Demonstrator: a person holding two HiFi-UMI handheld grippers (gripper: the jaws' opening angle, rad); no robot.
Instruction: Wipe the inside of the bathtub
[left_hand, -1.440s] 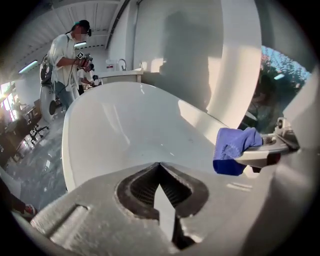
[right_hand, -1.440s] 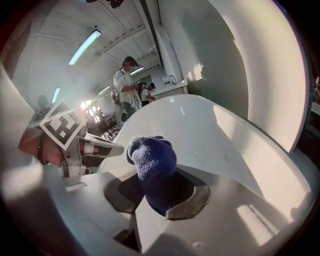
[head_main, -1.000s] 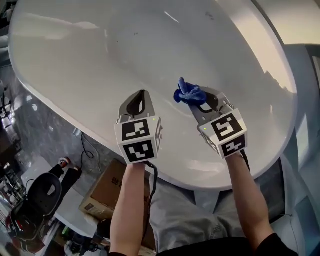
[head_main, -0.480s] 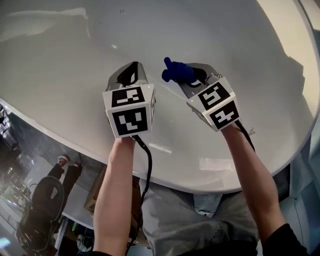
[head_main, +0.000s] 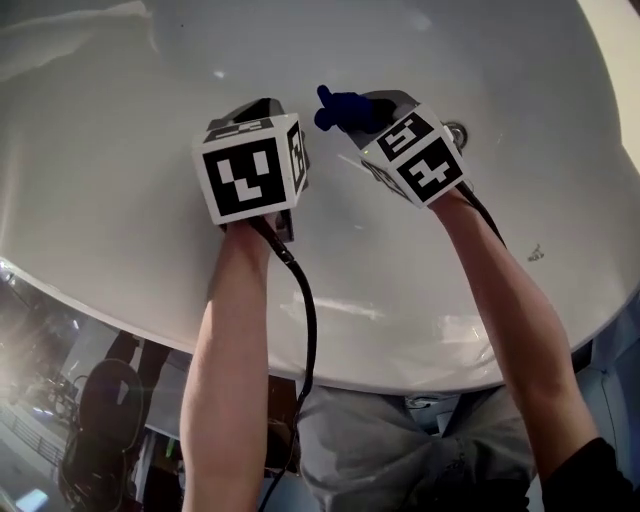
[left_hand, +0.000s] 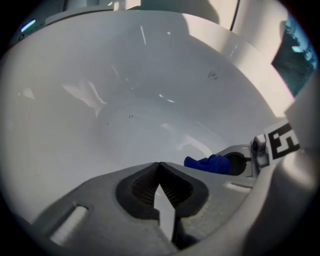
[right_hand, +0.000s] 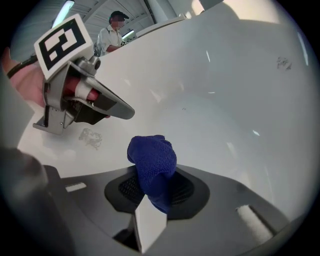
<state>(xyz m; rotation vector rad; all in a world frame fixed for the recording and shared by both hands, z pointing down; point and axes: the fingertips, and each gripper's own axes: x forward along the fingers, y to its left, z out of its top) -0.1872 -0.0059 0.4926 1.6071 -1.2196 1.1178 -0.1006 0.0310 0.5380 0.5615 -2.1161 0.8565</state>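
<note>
The white bathtub (head_main: 120, 180) fills the head view, and both grippers reach down into its basin. My right gripper (head_main: 350, 108) is shut on a bunched blue cloth (head_main: 336, 108), which sticks out past the jaw tips. In the right gripper view the blue cloth (right_hand: 152, 165) stands up from between the jaws, just above the tub wall (right_hand: 225, 100). My left gripper (head_main: 255, 108) hovers beside it to the left, jaws closed with nothing between them. From the left gripper view the closed tips (left_hand: 159, 166) point at the tub floor (left_hand: 125, 115), with the cloth (left_hand: 207, 163) to the right.
The tub drain (head_main: 456, 132) lies just right of the right gripper. A black cable (head_main: 305, 320) hangs from the left gripper over the tub's near rim (head_main: 400, 370). A person (right_hand: 112, 31) stands beyond the far rim. Boxes and gear sit on the floor at lower left (head_main: 90, 430).
Both grippers have moved forward and deeper into the tub, tilting downward. The cloth stays held in the right gripper. My view has shifted closer over the basin.
</note>
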